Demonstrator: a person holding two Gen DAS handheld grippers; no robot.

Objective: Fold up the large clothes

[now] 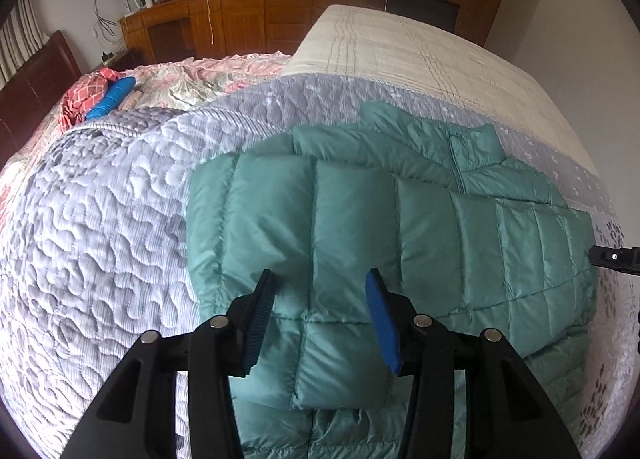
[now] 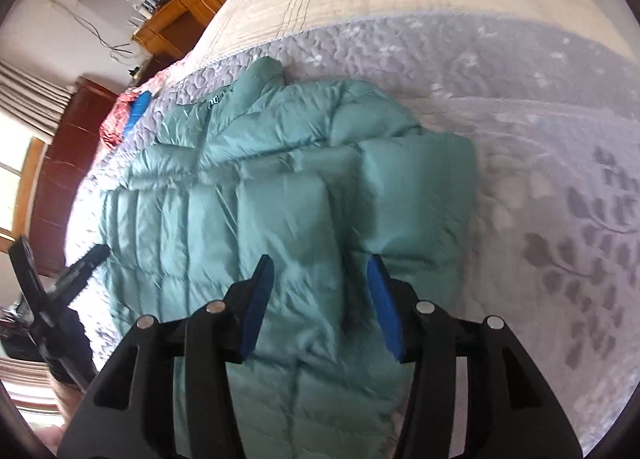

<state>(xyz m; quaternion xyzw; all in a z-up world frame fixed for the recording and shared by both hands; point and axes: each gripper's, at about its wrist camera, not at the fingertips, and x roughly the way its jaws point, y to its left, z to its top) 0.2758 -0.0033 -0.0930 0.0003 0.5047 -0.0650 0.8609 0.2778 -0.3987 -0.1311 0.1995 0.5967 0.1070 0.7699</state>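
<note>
We had the teal down jacket (image 1: 400, 227) lying on the grey-and-white quilted bedspread (image 1: 112, 227) near the edge of the bed, and by our reading the fold was well under way but not finished. Both sides appeared to have been brought in over the body, so that the jacket made a broad padded band, with the collar (image 1: 476, 143) and zipper (image 1: 456, 167) showing at the far edge. Our left gripper (image 1: 320, 279) hovered over the near left part of the band with its jaws apart and nothing between the pads. Our right gripper (image 2: 320, 263) stood over the right end in the same way, jaws apart and gripping nothing; the right wrist view was somewhat blurred. What seemed left to us was to take the near edge and double the band over toward the collar, then press the puffy panels flat, since the down stood up in soft ridges and would probably spring open.
</note>
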